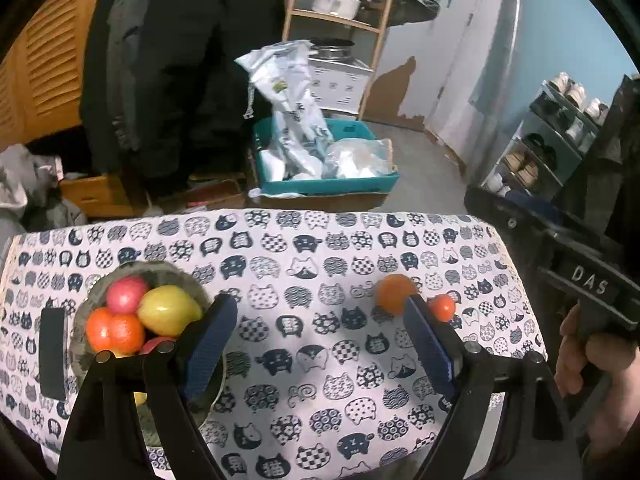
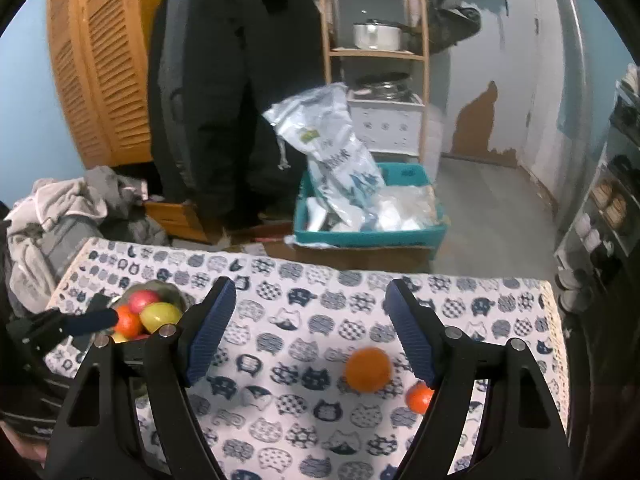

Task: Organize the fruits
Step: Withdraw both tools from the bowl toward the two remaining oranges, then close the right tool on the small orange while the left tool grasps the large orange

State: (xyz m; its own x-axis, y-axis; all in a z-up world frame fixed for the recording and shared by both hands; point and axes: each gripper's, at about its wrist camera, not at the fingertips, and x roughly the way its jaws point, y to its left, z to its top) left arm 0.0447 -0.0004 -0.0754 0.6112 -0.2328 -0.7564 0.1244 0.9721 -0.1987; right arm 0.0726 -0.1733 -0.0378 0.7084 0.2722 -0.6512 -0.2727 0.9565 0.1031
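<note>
A grey bowl (image 1: 168,270) on the cat-print cloth holds a pink apple (image 1: 126,294), a yellow-green fruit (image 1: 168,308), orange fruits (image 1: 114,330) and more below. An orange (image 1: 394,292) and a small red-orange fruit (image 1: 442,306) lie loose on the cloth to the right. My left gripper (image 1: 320,344) is open and empty, its left finger over the bowl's right rim. My right gripper (image 2: 310,328) is open and empty above the cloth; the orange (image 2: 368,368) and the small fruit (image 2: 418,396) lie by its right finger. The bowl (image 2: 172,290) shows at the left.
The cloth-covered table (image 1: 304,360) ends at a far edge. Beyond it on the floor is a teal crate (image 1: 320,184) with plastic bags. A black flat object (image 1: 52,352) lies left of the bowl. A shoe rack (image 1: 560,132) stands at right.
</note>
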